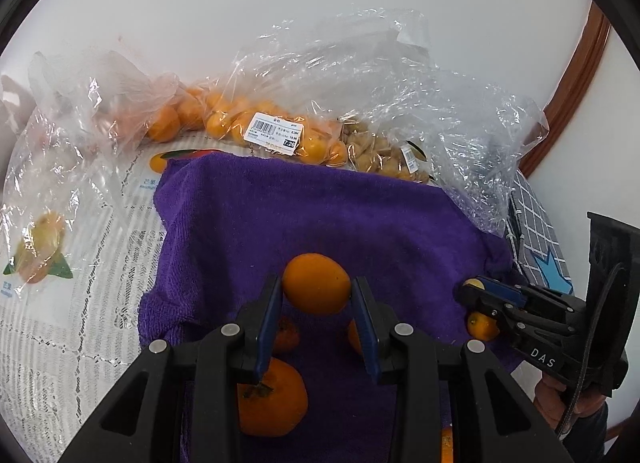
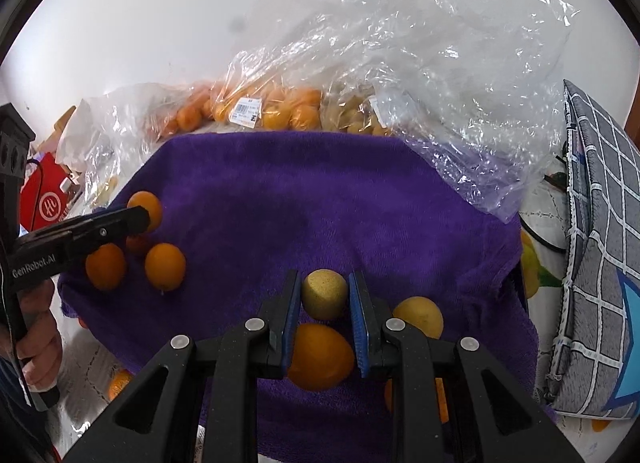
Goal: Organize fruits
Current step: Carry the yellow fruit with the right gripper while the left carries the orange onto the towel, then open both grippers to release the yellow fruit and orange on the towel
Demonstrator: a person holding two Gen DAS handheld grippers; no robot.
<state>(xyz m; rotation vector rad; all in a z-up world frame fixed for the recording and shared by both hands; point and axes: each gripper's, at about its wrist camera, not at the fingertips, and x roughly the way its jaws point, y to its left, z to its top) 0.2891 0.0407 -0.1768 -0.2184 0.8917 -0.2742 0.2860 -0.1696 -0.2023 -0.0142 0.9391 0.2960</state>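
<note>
A purple towel (image 1: 320, 215) covers the table; it also shows in the right wrist view (image 2: 320, 191). My left gripper (image 1: 317, 287) is shut on an orange fruit (image 1: 316, 283), held above the towel. More orange fruits (image 1: 272, 403) lie on the towel under it. My right gripper (image 2: 325, 293) is shut on a small yellow fruit (image 2: 324, 293). An orange fruit (image 2: 320, 357) and a yellow one (image 2: 420, 315) lie just below it. The left gripper shows at the left of the right wrist view (image 2: 138, 219), above a group of orange fruits (image 2: 165, 267).
Clear plastic bags of orange fruits (image 1: 248, 119) and pale yellow fruits (image 1: 380, 151) lie behind the towel by the white wall. A loose plastic bag (image 2: 460, 83) spreads at back right. A grey checked cushion (image 2: 592, 263) stands at the right. A red box (image 2: 48, 199) sits far left.
</note>
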